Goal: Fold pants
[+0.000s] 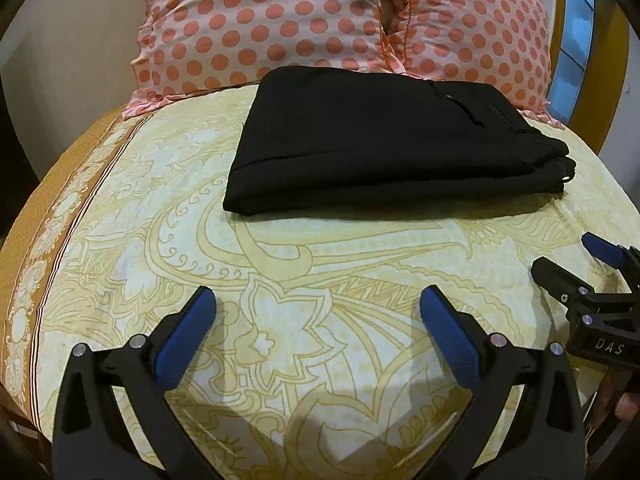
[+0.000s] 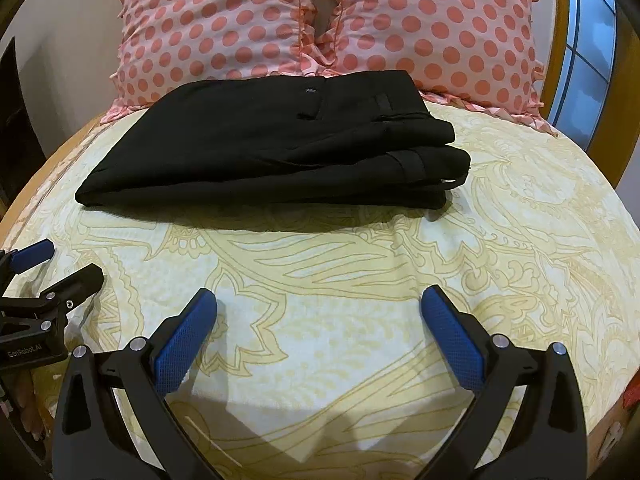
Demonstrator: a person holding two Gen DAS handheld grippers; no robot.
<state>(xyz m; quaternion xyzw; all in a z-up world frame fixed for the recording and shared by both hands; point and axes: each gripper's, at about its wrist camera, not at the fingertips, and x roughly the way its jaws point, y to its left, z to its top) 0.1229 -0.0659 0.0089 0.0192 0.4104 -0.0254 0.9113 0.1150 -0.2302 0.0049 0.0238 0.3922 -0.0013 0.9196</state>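
Black pants (image 1: 372, 140) lie folded into a flat rectangular stack on the bed, just in front of the pillows; they also show in the right wrist view (image 2: 272, 148), waistband end to the right. My left gripper (image 1: 318, 300) is open and empty, hovering over the bedsheet well short of the pants. My right gripper (image 2: 320, 300) is open and empty too, equally short of the pants. The right gripper shows at the right edge of the left wrist view (image 1: 576, 264), and the left gripper at the left edge of the right wrist view (image 2: 60, 264).
Two pink polka-dot pillows (image 1: 280, 20) stand behind the pants. The yellow patterned bedsheet (image 1: 320, 248) covers the bed, with an orange border (image 1: 60, 208) at the left edge. A wooden frame and window (image 2: 588, 40) are at the far right.
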